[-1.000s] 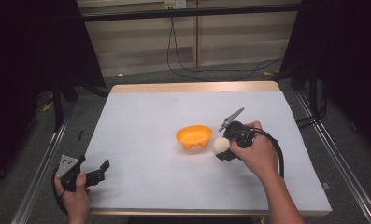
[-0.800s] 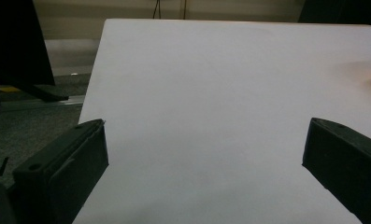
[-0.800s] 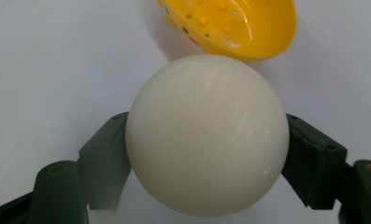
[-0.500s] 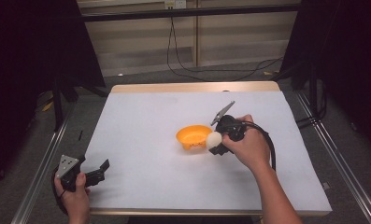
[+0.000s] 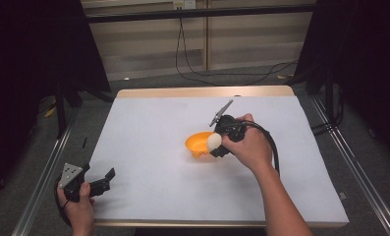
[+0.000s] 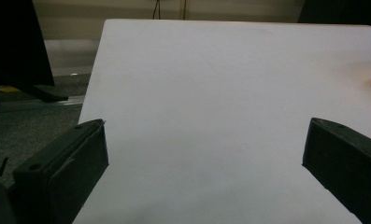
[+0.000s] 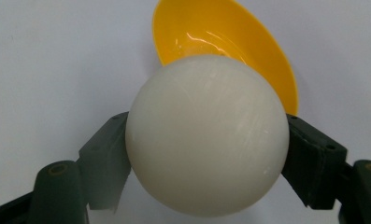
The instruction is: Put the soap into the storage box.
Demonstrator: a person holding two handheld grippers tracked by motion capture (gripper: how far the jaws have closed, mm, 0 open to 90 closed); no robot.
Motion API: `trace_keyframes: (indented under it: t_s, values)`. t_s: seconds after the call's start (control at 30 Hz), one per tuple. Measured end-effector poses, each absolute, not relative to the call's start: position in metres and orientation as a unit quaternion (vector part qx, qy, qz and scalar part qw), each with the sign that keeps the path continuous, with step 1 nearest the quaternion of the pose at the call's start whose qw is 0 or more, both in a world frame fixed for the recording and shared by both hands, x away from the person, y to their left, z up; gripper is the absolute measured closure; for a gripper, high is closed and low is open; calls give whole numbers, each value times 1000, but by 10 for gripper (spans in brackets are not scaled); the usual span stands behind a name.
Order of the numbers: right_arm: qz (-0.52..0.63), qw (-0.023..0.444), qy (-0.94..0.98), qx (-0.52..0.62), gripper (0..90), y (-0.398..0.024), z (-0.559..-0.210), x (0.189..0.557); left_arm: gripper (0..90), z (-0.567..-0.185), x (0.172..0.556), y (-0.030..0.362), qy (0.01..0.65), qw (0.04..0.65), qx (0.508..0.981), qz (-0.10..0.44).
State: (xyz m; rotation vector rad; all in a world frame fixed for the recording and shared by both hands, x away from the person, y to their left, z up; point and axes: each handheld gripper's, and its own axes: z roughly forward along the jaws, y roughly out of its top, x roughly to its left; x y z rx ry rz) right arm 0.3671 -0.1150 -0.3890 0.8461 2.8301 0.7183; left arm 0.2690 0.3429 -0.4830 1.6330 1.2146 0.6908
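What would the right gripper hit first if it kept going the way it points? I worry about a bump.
Probably the orange bowl: it lies just beyond the white ball clamped in the right gripper. Depth is unclear, so it might pass over the rim.

table: a flat white rectangular tabletop [image 5: 148, 147] with a pale wooden edge was seen | floor: grey flooring [image 5: 35, 162] lay around it | cables: black cables [image 5: 192, 73] were trailed behind the far edge
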Motion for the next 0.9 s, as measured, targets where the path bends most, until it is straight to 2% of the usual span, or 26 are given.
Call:
trace_keyframes:
  t_s: [0.9]
  values:
    - [214,57,934,281,248,-85,-389,398,0,-483,269,344,496,476,669,283]
